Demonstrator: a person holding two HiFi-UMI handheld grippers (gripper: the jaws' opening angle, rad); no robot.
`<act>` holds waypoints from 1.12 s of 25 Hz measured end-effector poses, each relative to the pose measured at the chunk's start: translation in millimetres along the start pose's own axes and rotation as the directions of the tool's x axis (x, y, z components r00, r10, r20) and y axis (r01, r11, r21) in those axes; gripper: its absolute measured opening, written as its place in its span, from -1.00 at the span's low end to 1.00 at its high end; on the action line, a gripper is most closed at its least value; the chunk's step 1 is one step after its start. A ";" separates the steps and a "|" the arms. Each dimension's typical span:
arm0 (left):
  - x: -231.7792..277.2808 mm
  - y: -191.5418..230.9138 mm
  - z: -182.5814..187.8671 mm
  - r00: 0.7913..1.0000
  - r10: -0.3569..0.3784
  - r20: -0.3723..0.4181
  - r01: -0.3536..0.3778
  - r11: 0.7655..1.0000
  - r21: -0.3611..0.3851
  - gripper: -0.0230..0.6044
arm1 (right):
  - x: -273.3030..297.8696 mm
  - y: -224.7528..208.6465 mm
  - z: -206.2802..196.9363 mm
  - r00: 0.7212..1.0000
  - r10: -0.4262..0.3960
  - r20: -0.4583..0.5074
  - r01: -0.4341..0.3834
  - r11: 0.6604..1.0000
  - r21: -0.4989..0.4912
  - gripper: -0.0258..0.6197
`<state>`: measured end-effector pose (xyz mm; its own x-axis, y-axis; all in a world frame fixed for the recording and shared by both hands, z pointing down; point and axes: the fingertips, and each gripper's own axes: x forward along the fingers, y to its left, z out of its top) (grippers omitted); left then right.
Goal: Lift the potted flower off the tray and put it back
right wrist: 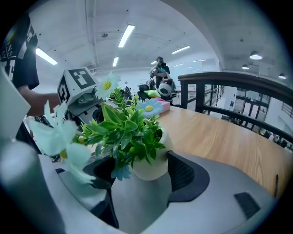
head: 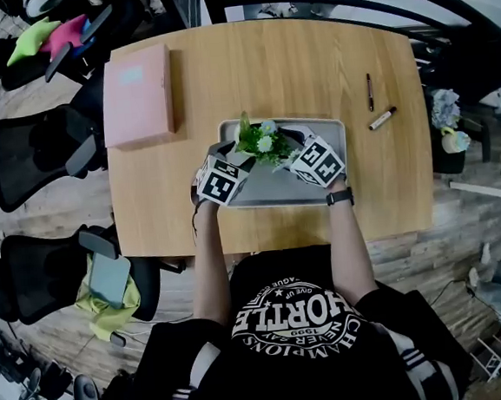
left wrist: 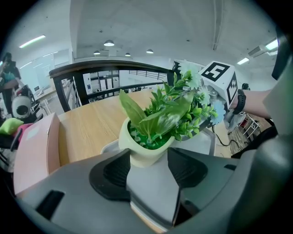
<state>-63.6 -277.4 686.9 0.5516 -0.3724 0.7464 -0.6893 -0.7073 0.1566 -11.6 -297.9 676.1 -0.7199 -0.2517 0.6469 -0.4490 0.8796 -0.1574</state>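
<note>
Fingers [left wrist: 112,172] of the left gripper [left wrist: 147,159] sit against both sides of the potted flower [left wrist: 155,132], pinching the pot near its base. The right gripper [right wrist: 139,168] does the same from the opposite side: one pad touches the pot, the other is behind leaves, so I read it as gripping too. The flower is over the middle of the tray [head: 276,191], toward its far edge. Can't tell if the base is resting or just clear. Looks like grasp/start of lift. Next: raise both grippers together, level, with even squeeze, since the round pot could tip. Then lower onto bare tray and release.
</note>
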 end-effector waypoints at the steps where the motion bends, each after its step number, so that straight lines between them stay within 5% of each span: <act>1: -1.2 -3.0 -0.3 1.000 -0.005 -0.005 0.005 1.000 -0.003 -0.06 | -2.2 1.5 -0.7 1.000 0.001 0.001 -0.001 1.000 0.005 0.13; 28: -64.0 -47.2 14.3 0.998 -0.062 -0.003 0.061 0.996 -0.059 -0.05 | -57.6 50.5 21.8 0.998 0.029 0.049 -0.032 0.998 0.057 0.11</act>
<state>-59.6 -228.8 622.6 0.5915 -0.3260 0.7374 -0.6806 -0.6923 0.2398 -4.4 -247.8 614.7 -0.7577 -0.2456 0.6047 -0.4555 0.8626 -0.2203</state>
